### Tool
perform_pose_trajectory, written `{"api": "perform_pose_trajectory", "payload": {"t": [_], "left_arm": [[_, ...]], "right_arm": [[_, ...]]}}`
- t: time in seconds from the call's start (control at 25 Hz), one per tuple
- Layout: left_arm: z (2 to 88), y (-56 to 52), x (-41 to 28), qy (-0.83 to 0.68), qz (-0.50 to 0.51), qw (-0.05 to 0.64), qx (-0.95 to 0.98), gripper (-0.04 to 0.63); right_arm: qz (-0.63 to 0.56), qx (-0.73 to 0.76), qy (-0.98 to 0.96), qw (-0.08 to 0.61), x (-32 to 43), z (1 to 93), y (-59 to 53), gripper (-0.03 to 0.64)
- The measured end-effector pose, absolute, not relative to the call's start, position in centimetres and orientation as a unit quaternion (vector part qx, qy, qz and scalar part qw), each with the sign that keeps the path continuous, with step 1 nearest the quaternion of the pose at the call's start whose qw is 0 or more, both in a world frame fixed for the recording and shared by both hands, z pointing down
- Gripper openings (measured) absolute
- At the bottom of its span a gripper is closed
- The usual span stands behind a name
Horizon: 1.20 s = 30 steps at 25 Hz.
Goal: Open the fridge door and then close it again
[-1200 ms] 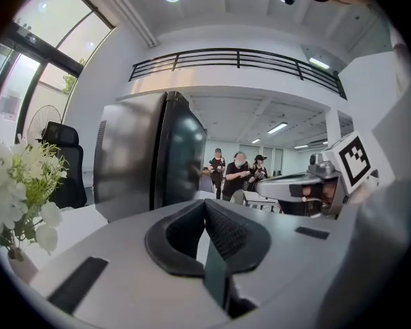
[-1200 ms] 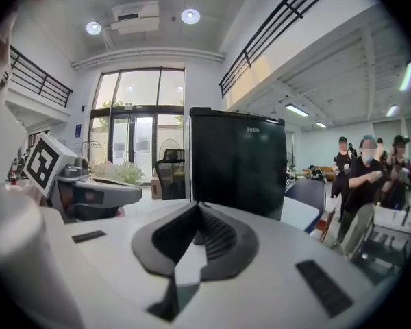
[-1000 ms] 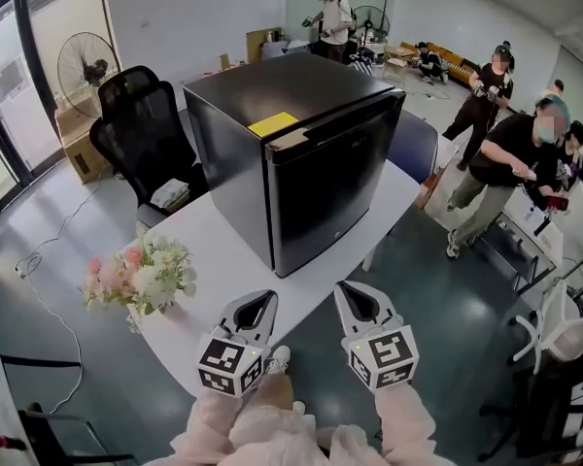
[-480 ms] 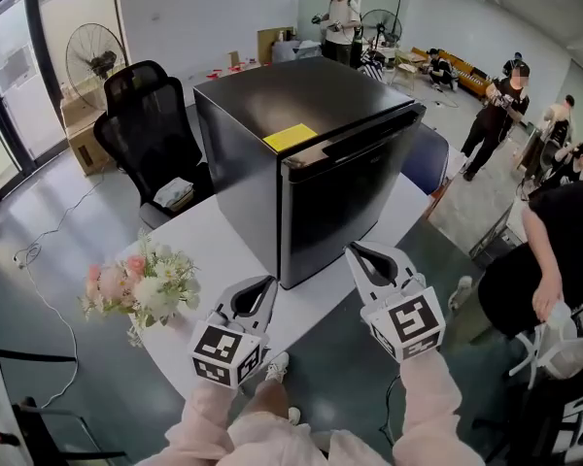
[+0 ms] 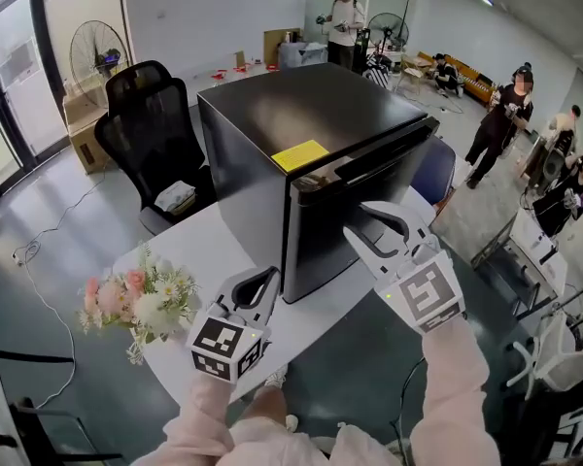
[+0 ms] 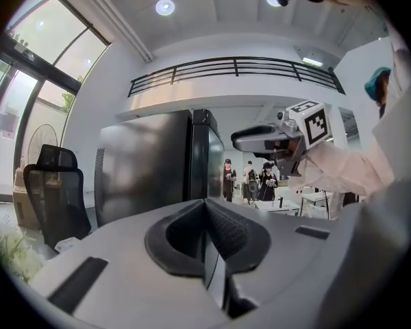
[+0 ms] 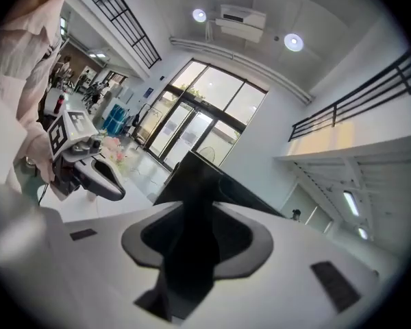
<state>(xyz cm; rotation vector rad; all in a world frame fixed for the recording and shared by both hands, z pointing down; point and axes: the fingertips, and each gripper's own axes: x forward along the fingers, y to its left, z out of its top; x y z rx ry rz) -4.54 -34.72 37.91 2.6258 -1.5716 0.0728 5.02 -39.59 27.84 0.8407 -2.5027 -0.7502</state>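
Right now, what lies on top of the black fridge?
A yellow sheet lies flat on the fridge top, near its front edge. Nothing else shows there. The door looks shut, so the inside is hidden.

The right gripper (image 5: 362,223) rose from off the table's (image 5: 223,250) near edge to the upper front of the fridge door (image 5: 316,246), just below its top lip, and rolled partly about its own line. Its jaws had just been opening, and nothing was seen between them. The left gripper (image 5: 264,282) advanced from the near edge over the table toward the fridge door.
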Motion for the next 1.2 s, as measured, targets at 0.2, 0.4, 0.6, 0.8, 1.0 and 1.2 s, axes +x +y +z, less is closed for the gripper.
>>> {"api": "perform_pose_trajectory", "payload": {"t": [0.2, 0.4, 0.6, 0.8, 1.0, 1.2], "left_arm": [[37.1, -36.2, -5.2, -0.518, 0.024, 0.028, 0.855, 0.011], [35.6, -37.4, -5.7, -0.518, 0.025, 0.004, 0.855, 0.011], [35.0, -37.7, -6.5, -0.525, 0.023, -0.003, 0.851, 0.011], [35.1, -37.7, -6.7, -0.525, 0.028, -0.007, 0.851, 0.011], [35.2, -37.6, -6.5, -0.524, 0.029, -0.006, 0.851, 0.011], [35.1, -37.0, -5.9, -0.519, 0.032, -0.011, 0.854, 0.011]], "right_arm": [[-0.342, 0.263, -0.868, 0.246, 4.0, 26.2, -41.3, 0.163], [-0.397, 0.204, -0.834, 0.325, 3.2, 26.5, -42.6, 0.163], [-0.434, 0.135, -0.788, 0.416, 2.6, 27.6, -43.2, 0.139], [-0.435, 0.067, -0.754, 0.487, 2.5, 28.0, -43.2, 0.113], [-0.411, 0.034, -0.748, 0.520, 2.3, 28.0, -43.2, 0.091], [-0.405, 0.037, -0.751, 0.520, 2.3, 28.0, -43.2, 0.088]]}}
